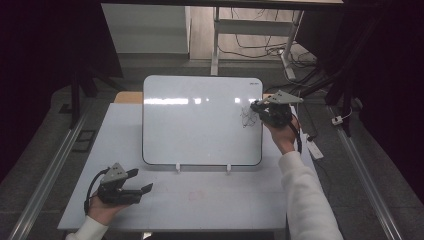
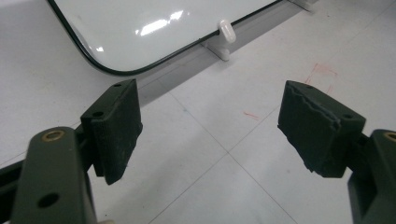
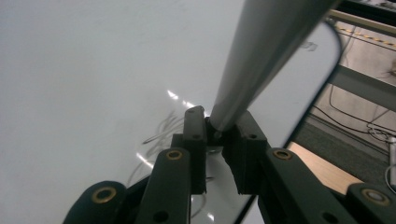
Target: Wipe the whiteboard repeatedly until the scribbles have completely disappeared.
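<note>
Right gripper (image 1: 258,105) is clamped on a grey marker (image 3: 261,60), tip at the scribble (image 1: 248,117) near the whiteboard's (image 1: 200,125) right edge — looks like drawing in progress. Keep pressure light and strokes short so the board doesn't rock on its clips. Left gripper (image 1: 142,181) sits spread wide, empty, near the table's (image 1: 225,200) front-left corner — could steady the board.

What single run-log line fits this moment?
right gripper: shut on marker | at scribble on whiteboard | left gripper: open, idle
</note>
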Tool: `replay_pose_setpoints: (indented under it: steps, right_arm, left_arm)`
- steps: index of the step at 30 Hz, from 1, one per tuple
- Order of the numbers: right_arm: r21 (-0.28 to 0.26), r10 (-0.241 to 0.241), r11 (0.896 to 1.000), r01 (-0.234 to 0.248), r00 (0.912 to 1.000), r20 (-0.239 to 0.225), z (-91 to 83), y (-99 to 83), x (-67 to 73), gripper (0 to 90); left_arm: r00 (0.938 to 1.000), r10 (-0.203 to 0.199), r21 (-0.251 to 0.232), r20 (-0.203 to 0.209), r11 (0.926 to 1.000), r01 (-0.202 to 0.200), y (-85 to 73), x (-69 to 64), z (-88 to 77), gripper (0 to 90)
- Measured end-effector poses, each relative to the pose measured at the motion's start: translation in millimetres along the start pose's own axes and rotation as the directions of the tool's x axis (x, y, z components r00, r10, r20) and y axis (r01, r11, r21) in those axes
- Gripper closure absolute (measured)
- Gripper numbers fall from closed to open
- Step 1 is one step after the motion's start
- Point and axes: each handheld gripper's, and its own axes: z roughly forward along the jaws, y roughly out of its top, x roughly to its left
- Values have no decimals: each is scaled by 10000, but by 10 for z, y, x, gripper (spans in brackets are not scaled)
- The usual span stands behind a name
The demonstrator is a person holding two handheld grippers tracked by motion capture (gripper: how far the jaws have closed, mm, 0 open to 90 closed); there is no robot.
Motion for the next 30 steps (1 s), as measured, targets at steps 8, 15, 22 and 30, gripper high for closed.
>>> replay_pose_setpoints:
  steps: [8, 15, 22, 30]
  right_arm:
    - [137, 92, 9999, -88, 9996, -281, -8, -1, -31, 773]
    - [-188, 439, 9989, -437, 9990, 104, 9, 20, -53, 773]
    - [46, -386, 9992, 388, 9983, -436, 108, 27, 200, 773]
    - [125, -717, 9973, 726, 9957, -588, 161, 34, 328, 773]
  left_arm:
    - [10000, 9, -9, 17, 10000, -9, -1, -5, -5, 219]
    - [10000, 48, 1, -3, 10000, -48, 6, -17, 0, 219]
    - [10000, 21, 32, 9, 10000, -21, 2, -5, 9, 219]
    - [10000, 4, 8, 19, 10000, -4, 2, -2, 6, 219]
